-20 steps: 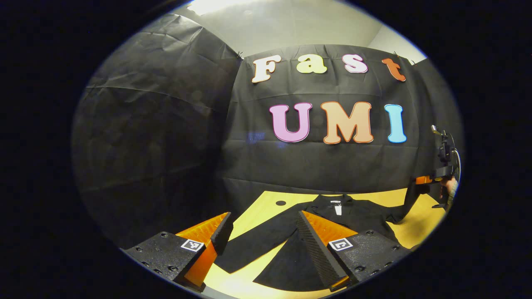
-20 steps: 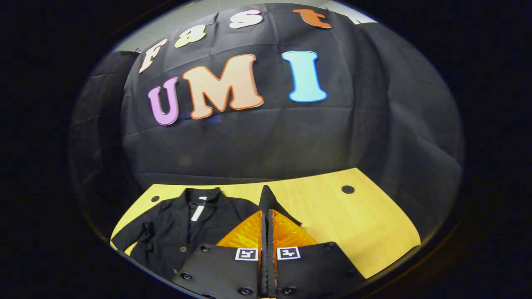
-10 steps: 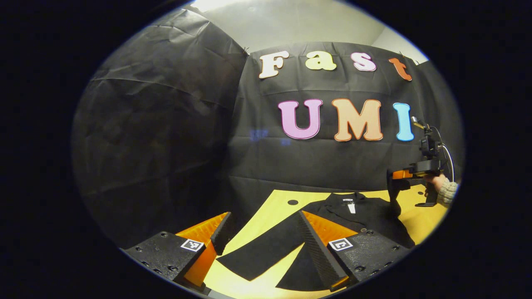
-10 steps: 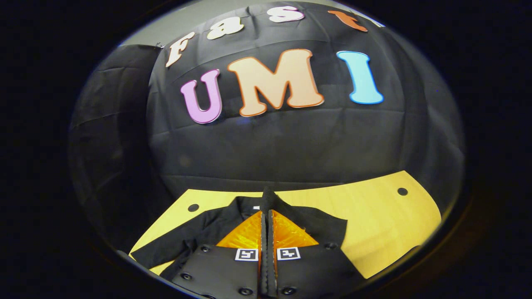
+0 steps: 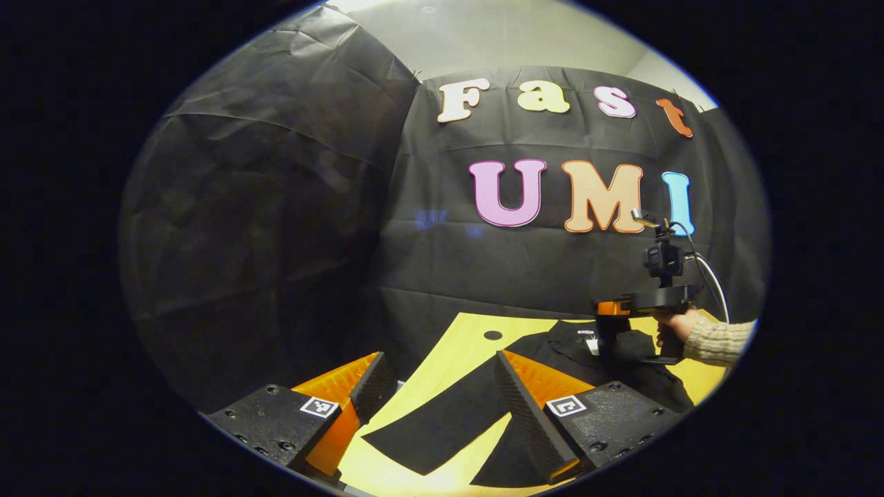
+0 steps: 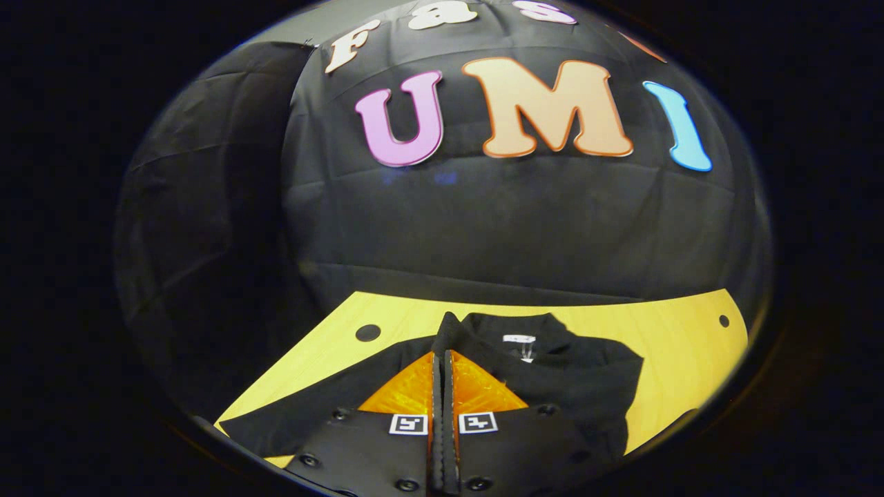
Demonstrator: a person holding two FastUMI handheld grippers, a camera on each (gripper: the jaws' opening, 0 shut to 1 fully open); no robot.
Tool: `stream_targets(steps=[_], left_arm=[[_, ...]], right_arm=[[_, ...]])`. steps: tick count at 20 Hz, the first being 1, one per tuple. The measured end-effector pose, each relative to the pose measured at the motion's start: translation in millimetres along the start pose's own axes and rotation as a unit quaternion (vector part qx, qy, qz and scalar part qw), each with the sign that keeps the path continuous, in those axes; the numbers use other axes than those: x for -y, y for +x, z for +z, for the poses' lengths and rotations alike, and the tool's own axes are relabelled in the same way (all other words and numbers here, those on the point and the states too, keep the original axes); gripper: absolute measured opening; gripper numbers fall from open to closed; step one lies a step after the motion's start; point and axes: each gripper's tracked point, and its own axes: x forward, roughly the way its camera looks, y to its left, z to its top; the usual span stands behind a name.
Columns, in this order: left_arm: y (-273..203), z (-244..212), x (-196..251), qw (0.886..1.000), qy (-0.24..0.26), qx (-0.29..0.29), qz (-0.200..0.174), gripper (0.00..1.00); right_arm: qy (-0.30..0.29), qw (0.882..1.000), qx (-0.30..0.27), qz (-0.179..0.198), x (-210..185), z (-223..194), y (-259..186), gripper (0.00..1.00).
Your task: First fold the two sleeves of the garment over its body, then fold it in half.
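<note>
Right tongs (image 6: 442, 359) pinched the right sleeve (image 6: 447, 328), carrying it over the black jacket (image 6: 580, 373) for folding. Left tongs (image 5: 435, 376) gaped wide above the left sleeve (image 5: 442, 421), near the table (image 6: 677, 331) edge.

The left gripper view is looking from low over the near left part of the counter (image 5: 449, 345), facing the back wall and slightly rightward, with the right gripper (image 5: 608, 324) well off at its right. The right gripper view is sitting closer, apparently just above the garment (image 6: 580, 373), facing the same wall. Both are sharing the garment's collar end and the counter's far edge.
</note>
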Motion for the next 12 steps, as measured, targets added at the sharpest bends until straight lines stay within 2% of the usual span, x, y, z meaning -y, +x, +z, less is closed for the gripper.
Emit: stream_targets(steps=[7,11,12], left_arm=[[10.5,-17.6,5.7,1.0,-0.009,-0.025,-0.008,0.93],[15.5,-25.9,16.8,0.999,-0.005,-0.035,-0.024,0.94],[18.1,-28.2,18.8,0.999,-0.001,-0.038,-0.026,0.94]], right_arm=[[-0.01,1.0,-0.028,-0.002,-17.6,-30.2,52.3,0.02],[0.006,0.999,-0.038,0.001,-20.4,-42.0,71.6,0.02],[0.011,0.999,-0.042,0.003,-19.9,-45.0,74.2,0.08]])
